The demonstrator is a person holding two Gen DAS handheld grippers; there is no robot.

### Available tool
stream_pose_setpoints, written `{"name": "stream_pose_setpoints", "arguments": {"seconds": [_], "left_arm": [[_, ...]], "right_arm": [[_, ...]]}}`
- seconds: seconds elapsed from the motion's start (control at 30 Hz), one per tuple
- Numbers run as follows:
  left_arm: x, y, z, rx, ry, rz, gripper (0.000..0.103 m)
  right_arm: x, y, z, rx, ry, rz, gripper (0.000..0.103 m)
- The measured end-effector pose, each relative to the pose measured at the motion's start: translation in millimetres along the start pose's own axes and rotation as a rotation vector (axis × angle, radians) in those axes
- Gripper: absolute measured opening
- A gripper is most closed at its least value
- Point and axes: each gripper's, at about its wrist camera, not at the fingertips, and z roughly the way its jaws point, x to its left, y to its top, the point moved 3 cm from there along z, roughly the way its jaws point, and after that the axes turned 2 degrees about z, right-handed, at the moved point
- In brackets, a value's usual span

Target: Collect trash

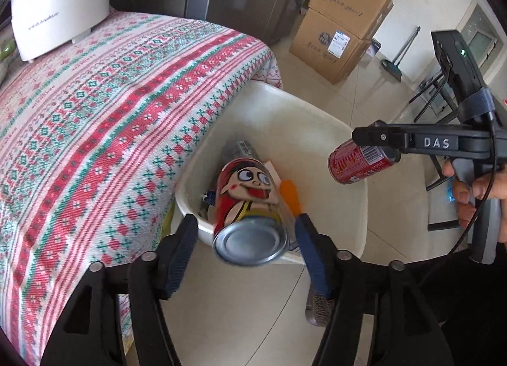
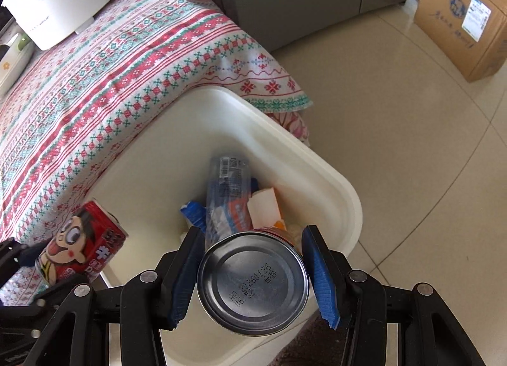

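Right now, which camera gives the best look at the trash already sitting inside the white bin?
The right wrist view. It looks down into the white bin, showing a clear plastic bottle and wrappers. In the left wrist view the cartoon can hides most of the bin's contents; only scraps show around it.

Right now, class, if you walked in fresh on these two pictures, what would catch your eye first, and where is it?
First, the cartoon-face can between the left gripper's parted fingers, over the white bin. Next, a second red can in the right gripper, also above the bin, with wrappers and a plastic bottle inside. Beside the bin, the red-and-green patterned tablecloth fills the left side.
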Motion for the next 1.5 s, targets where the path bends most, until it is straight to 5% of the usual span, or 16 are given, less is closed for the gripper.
{"name": "stream_pose_setpoints", "arguments": {"seconds": [0.07,0.43,0.53,0.63,0.97,1.13,1.5], "left_arm": [[6.0,0.7,-17.6,-0.038,0.041,-0.01,0.091],[59.1,-28.9,-97.3,-0.108,0.184,-0.158,0.101],[75.7,-40.7,-119.5,-0.12,0.225,-0.224,0.101],[90.9,-52.4,-141.5,-0.13,0.297,-0.287,0.101],[111.4,-95.0,-210.8,-0.249,0.546,-0.437,0.101],[109.2,-113.5,-234.5,-0.298,0.623,-0.45,0.101],[105.3,-133.4,-250.8,-0.317,0.667,-0.441,0.101]], "right_arm": [[1.1,0.7,1.5,0.001,-0.011,-0.001,0.055],[12.6,8.6,17.1,0.011,-0.06,-0.009,0.056],[16.7,8.7,9.6,-0.007,-0.02,0.023,0.076],[26.5,7.7,-7.9,-0.053,0.023,0.058,0.083],[111.5,-9.2,-91.0,-0.286,0.154,-0.001,0.099],[169.2,-33.0,-110.7,-0.382,0.114,-0.158,0.103],[245.7,-65.3,-119.1,-0.46,0.104,-0.378,0.103]]}}
